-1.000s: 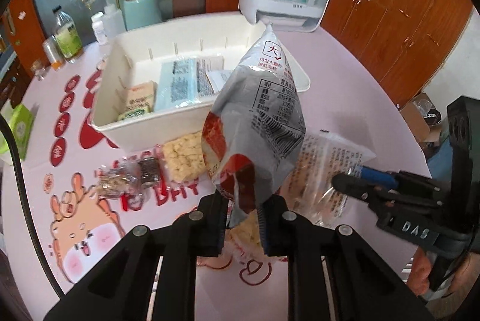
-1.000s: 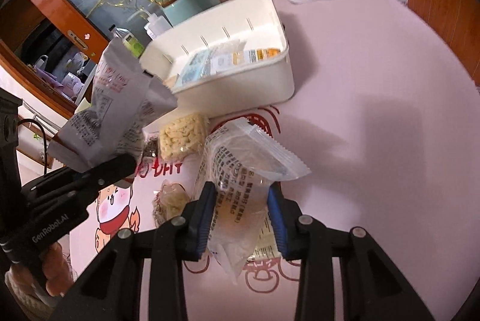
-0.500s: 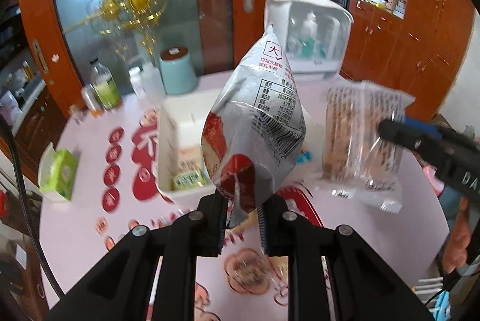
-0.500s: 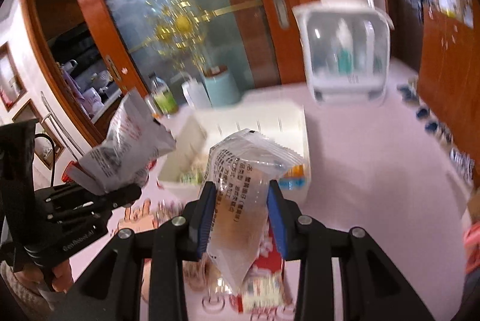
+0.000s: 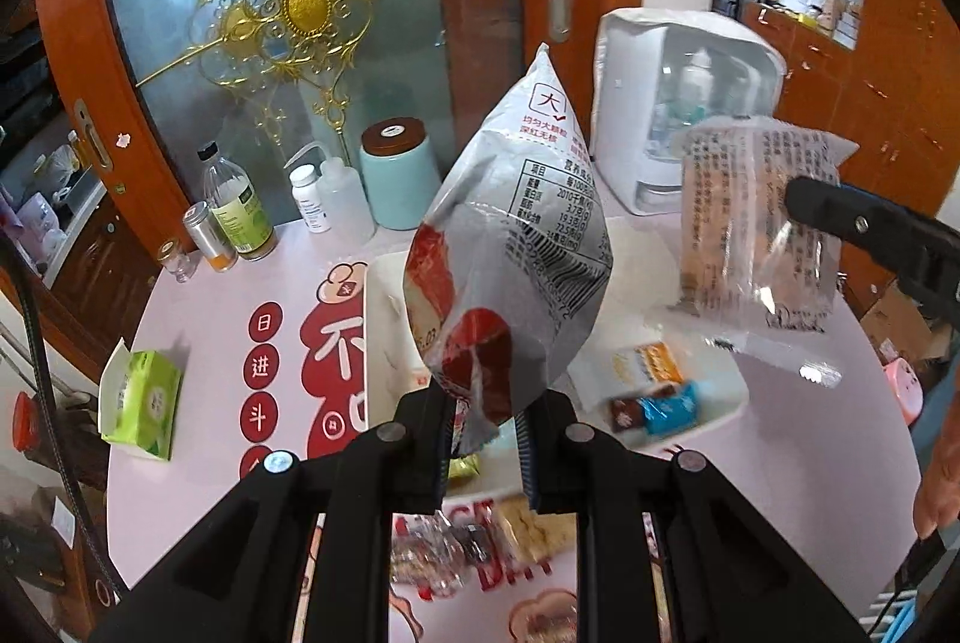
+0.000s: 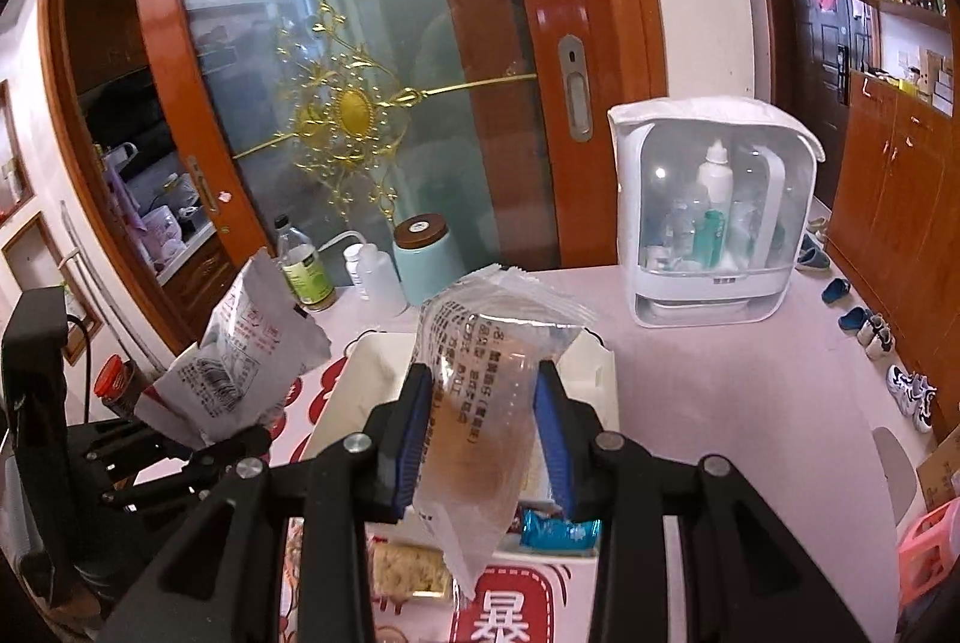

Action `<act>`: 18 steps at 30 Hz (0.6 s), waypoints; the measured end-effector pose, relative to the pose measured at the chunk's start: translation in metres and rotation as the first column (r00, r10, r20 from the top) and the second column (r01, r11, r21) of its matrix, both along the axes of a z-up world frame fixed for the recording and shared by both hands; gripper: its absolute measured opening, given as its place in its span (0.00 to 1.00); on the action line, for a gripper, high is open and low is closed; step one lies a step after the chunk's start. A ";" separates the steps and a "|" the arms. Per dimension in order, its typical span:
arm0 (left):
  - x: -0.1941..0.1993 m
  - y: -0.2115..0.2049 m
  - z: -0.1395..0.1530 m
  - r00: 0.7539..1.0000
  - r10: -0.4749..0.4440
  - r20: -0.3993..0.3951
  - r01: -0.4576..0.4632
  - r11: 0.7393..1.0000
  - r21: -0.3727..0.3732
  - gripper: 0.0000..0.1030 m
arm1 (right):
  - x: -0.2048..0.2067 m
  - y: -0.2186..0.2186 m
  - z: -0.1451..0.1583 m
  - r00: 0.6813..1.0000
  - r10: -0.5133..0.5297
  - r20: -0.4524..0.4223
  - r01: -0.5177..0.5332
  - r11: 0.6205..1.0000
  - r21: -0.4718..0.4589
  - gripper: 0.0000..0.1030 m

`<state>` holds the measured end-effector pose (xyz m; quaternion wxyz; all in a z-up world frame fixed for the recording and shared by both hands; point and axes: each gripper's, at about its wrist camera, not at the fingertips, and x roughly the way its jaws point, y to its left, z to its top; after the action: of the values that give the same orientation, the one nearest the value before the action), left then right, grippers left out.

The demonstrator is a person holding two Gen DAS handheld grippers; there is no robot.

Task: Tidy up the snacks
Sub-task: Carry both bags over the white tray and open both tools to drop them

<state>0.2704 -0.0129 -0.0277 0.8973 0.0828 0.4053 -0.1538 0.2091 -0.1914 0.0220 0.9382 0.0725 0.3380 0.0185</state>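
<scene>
My left gripper [image 5: 483,439] is shut on a silver and red snack bag [image 5: 510,253] and holds it upright in the air above the white bin [image 5: 378,337]. My right gripper [image 6: 483,433] is shut on a clear packet of biscuits [image 6: 480,415], also held high over the bin [image 6: 603,379]. The clear packet [image 5: 756,217] shows at the right of the left wrist view, the silver bag [image 6: 240,361] at the left of the right wrist view. Small wrapped snacks [image 5: 654,403] lie in the bin. Loose snack packs [image 5: 456,553] lie on the table in front of it.
A white clear-fronted cabinet [image 6: 714,217] stands at the back right of the pink table [image 6: 750,403]. A mint canister [image 5: 399,175], bottles [image 5: 234,205] and a green tissue box [image 5: 141,397] stand at the back and left. A glass door is behind.
Both grippers have risen from table level with their packets held shut. The views now look down on the bin from higher and further back.
</scene>
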 end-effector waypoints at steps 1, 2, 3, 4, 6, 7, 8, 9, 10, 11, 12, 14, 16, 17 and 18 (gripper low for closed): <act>0.005 -0.001 -0.002 1.000 0.003 -0.005 -0.003 1.000 0.004 0.16 | 0.004 0.001 -0.003 1.000 -0.002 -0.009 0.002 1.000 0.002 0.34; 0.012 -0.002 -0.006 1.000 0.008 -0.013 -0.008 1.000 0.006 0.16 | 0.011 0.000 -0.007 1.000 -0.003 -0.020 0.003 1.000 0.011 0.34; 0.018 -0.003 -0.009 1.000 0.009 -0.019 -0.009 1.000 0.007 0.16 | 0.016 0.000 -0.011 1.000 -0.004 -0.030 0.004 1.000 0.016 0.34; 0.024 -0.005 -0.014 1.000 0.011 -0.029 -0.010 1.000 0.009 0.16 | 0.021 0.000 -0.014 0.999 -0.006 -0.041 0.006 1.000 0.019 0.34; 0.034 -0.008 -0.023 0.999 0.012 -0.048 -0.011 1.000 0.015 0.16 | 0.030 0.002 -0.021 0.998 -0.007 -0.059 0.009 1.000 0.018 0.34; 0.038 -0.010 -0.028 0.998 0.011 -0.057 -0.010 1.000 0.020 0.16 | 0.034 0.004 -0.025 0.998 -0.007 -0.065 0.008 1.000 0.017 0.34; 0.041 -0.012 -0.033 0.998 0.012 -0.067 -0.010 1.000 0.027 0.16 | 0.038 0.005 -0.028 0.997 -0.007 -0.070 0.008 1.000 0.015 0.34; 0.045 -0.014 -0.039 0.997 0.012 -0.076 -0.010 0.999 0.032 0.16 | 0.043 0.006 -0.033 0.997 -0.008 -0.078 0.009 1.000 0.014 0.34; 0.048 -0.016 -0.044 0.996 0.013 -0.084 -0.010 0.999 0.036 0.16 | 0.046 0.007 -0.035 0.996 -0.009 -0.084 0.010 1.000 0.014 0.34; 0.052 -0.018 -0.049 0.996 0.013 -0.093 -0.010 0.999 0.040 0.16 | 0.050 0.008 -0.038 0.996 -0.009 -0.091 0.010 1.000 0.015 0.34; 0.056 -0.020 -0.055 0.995 0.015 -0.102 -0.011 0.999 0.045 0.16 | 0.055 0.009 -0.042 0.995 -0.007 -0.099 0.009 1.000 0.015 0.35; 0.063 -0.024 -0.066 0.993 0.018 -0.117 -0.012 0.999 0.052 0.17 | 0.067 0.010 -0.052 0.993 -0.004 -0.122 0.006 1.000 0.015 0.35; 0.070 -0.027 -0.076 0.991 0.012 -0.134 -0.005 0.999 0.054 0.19 | 0.077 0.009 -0.062 0.990 0.009 -0.143 -0.007 1.000 0.017 0.39; 0.071 -0.028 -0.080 0.990 0.006 -0.142 0.002 0.999 0.050 0.30 | 0.082 0.009 -0.068 0.989 0.018 -0.150 -0.014 1.000 0.027 0.39; 0.074 -0.029 -0.086 0.987 -0.002 -0.159 0.009 0.999 0.045 0.59 | 0.086 0.009 -0.073 0.988 0.018 -0.150 -0.015 1.000 0.024 0.40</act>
<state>0.3443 -0.0422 -0.1135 0.8596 0.0919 0.4788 -0.1531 0.2947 -0.1829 -0.0512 0.9089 0.0817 0.4082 0.0246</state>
